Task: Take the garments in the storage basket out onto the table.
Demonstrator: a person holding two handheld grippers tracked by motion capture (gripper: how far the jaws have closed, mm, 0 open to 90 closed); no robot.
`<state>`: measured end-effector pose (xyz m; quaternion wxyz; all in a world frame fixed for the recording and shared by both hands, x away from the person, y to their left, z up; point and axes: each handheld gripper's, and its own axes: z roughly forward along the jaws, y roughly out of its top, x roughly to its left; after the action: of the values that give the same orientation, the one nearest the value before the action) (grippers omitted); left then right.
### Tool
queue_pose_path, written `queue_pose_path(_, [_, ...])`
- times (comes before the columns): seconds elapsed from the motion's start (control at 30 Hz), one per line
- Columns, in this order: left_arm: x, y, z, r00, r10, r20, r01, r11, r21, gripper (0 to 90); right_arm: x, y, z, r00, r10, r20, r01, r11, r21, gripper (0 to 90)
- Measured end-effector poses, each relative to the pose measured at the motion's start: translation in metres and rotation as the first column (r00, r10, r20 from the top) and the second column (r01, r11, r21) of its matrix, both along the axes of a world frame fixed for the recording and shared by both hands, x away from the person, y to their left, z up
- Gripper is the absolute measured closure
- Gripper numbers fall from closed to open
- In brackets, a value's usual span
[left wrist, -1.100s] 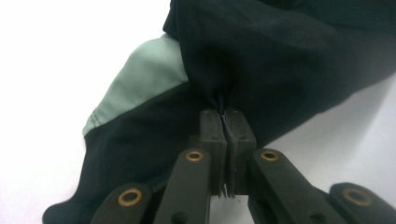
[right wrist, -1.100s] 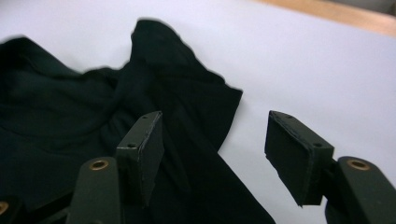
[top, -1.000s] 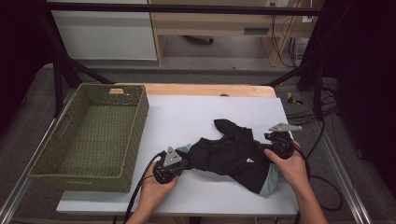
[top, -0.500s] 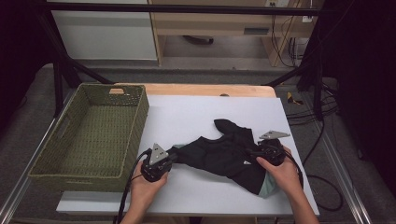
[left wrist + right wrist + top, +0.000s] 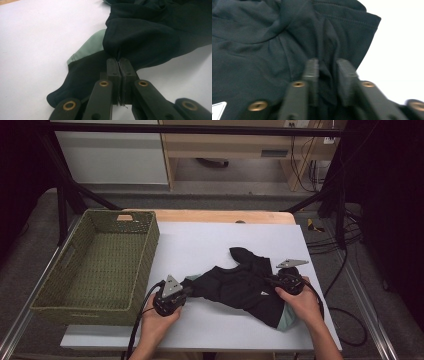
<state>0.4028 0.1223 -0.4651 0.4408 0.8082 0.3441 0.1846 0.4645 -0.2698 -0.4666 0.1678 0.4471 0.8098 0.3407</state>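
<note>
A black garment (image 5: 235, 287) with mint-green parts lies crumpled on the white table (image 5: 200, 240), right of centre. My left gripper (image 5: 189, 290) is at its left end, shut on a pinch of black fabric (image 5: 150, 32); the jaws (image 5: 119, 61) meet with cloth between them, beside a mint-green panel (image 5: 87, 50). My right gripper (image 5: 270, 281) is at the garment's right side. Its jaws (image 5: 327, 63) have just been closing and now squeeze a raised fold of the black cloth (image 5: 262, 50).
A green woven basket (image 5: 146, 265) stands at the table's left, with nothing in it. White table surface lies bare behind and in front of the garment. Cables trail from both grippers toward the near edge.
The left gripper has shifted slightly left with the garment's end, stretching it. The right gripper has edged a little nearer, onto the cloth.
</note>
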Motion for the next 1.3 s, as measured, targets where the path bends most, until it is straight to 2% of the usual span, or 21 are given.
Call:
queue_pose_path(0.03, [0.0, -0.001, 0.0, 1.0, -0.001, 0.003, 0.001, 1.0, -0.001, 88.2, -0.001, 0.0, 0.002, 1.0, 0.008, 0.004, -0.008, 1.0, -0.01, 85.2])
queue_pose_path(0.17, [-0.002, -0.005, 0.002, 0.9997, -0.023, -0.002, 0.023, 0.9997, 0.0, 87.9, -0.009, -0.002, 0.01, 0.9991, 0.003, 0.043, -0.003, 1.0, -0.022, 87.2])
queue_pose_path(0.23, [-0.003, -0.008, 0.002, 0.9995, -0.031, -0.004, 0.031, 0.9995, 0.004, 87.6, -0.016, -0.006, 0.016, 0.9967, -0.013, 0.08, 0.015, 1.0, -0.022, 87.5])
queue_pose_path(0.3, [-0.003, -0.011, 0.0, 0.9992, -0.038, -0.007, 0.038, 0.9992, 0.007, 86.2, -0.023, -0.013, 0.021, 0.9928, -0.036, 0.114, 0.037, 0.999, -0.001, 87.6])
queue_pose_path(0.4, [-0.003, -0.017, -0.002, 0.999, -0.045, -0.002, 0.045, 0.9989, 0.014, 77.9, -0.032, -0.027, 0.024, 0.9859, -0.08, 0.147, 0.08, 0.997, 0.009, 87.8])
queue_pose_path(0.43, [-0.003, -0.019, -0.003, 0.9987, -0.051, 0.004, 0.05, 0.9986, 0.013, 76.1, -0.035, -0.031, 0.024, 0.9845, -0.09, 0.15, 0.088, 0.996, 0.021, 87.8])
queue_pose_path(0.5, [-0.003, -0.024, -0.005, 0.9983, -0.056, 0.014, 0.056, 0.9982, 0.02, 66.8, -0.039, -0.037, 0.021, 0.9837, -0.109, 0.143, 0.104, 0.994, 0.043, 87.7])
queue_pose_path(0.6, [-0.002, -0.03, -0.009, 0.9981, -0.053, 0.031, 0.052, 0.9978, 0.041, 54.0, -0.041, -0.043, 0.013, 0.9838, -0.124, 0.129, 0.12, 0.992, 0.037, 87.7])
queue_pose_path(0.67, [0.001, -0.033, -0.013, 0.9986, -0.05, 0.017, 0.049, 0.9972, 0.056, 45.2, -0.041, -0.047, 0.009, 0.9824, -0.142, 0.121, 0.138, 0.99, 0.041, 87.8])
queue_pose_path(0.77, [0.002, -0.036, -0.019, 0.9979, -0.062, -0.015, 0.063, 0.9959, 0.064, 40.9, -0.041, -0.052, 0.007, 0.979, -0.171, 0.11, 0.168, 0.985, 0.04, 87.8])
queue_pose_path(0.83, [0.002, -0.039, -0.019, 0.9976, -0.07, -0.005, 0.07, 0.9945, 0.079, 41.0, -0.039, -0.053, 0.006, 0.9769, -0.187, 0.104, 0.184, 0.982, 0.041, 87.8])
queue_pose_path(0.9, [0.003, -0.04, -0.018, 0.9964, -0.083, -0.019, 0.084, 0.9945, 0.062, 43.3, -0.038, -0.054, 0.005, 0.9778, -0.189, 0.091, 0.185, 0.982, 0.045, 87.8])
queue_pose_path(0.93, [0.003, -0.042, -0.018, 0.9957, -0.091, -0.02, 0.092, 0.9936, 0.067, 44.1, -0.038, -0.053, 0.005, 0.9793, -0.183, 0.087, 0.18, 0.983, 0.043, 87.8])
queue_pose_path(1.0, [0.002, -0.043, -0.017, 0.9932, -0.114, -0.025, 0.115, 0.991, 0.068, 59.1, -0.039, -0.049, 0.005, 0.9835, -0.162, 0.08, 0.159, 0.986, 0.047, 87.7])
queue_pose_path(1.03, [0.001, -0.044, -0.016, 0.9928, -0.117, -0.024, 0.119, 0.9906, 0.069, 62.0, -0.04, -0.047, 0.005, 0.9847, -0.154, 0.081, 0.151, 0.988, 0.043, 87.7])
queue_pose_path(1.1, [-0.002, -0.044, -0.015, 0.9913, -0.129, -0.025, 0.131, 0.9892, 0.066, 76.6, -0.043, -0.043, 0.007, 0.9866, -0.141, 0.083, 0.138, 0.99, 0.041, 87.7])
queue_pose_path(1.17, [-0.003, -0.041, -0.013, 0.9907, -0.13, -0.04, 0.132, 0.9898, 0.054, 85.9, -0.046, -0.04, 0.007, 0.9873, -0.136, 0.082, 0.133, 0.99, 0.042, 87.7])
queue_pose_path(1.3, [-0.009, -0.024, -0.005, 0.9975, -0.067, -0.022, 0.068, 0.9973, 0.029, 88.6, -0.051, -0.034, 0.006, 0.9895, -0.121, 0.079, 0.119, 0.992, 0.039, 87.8])
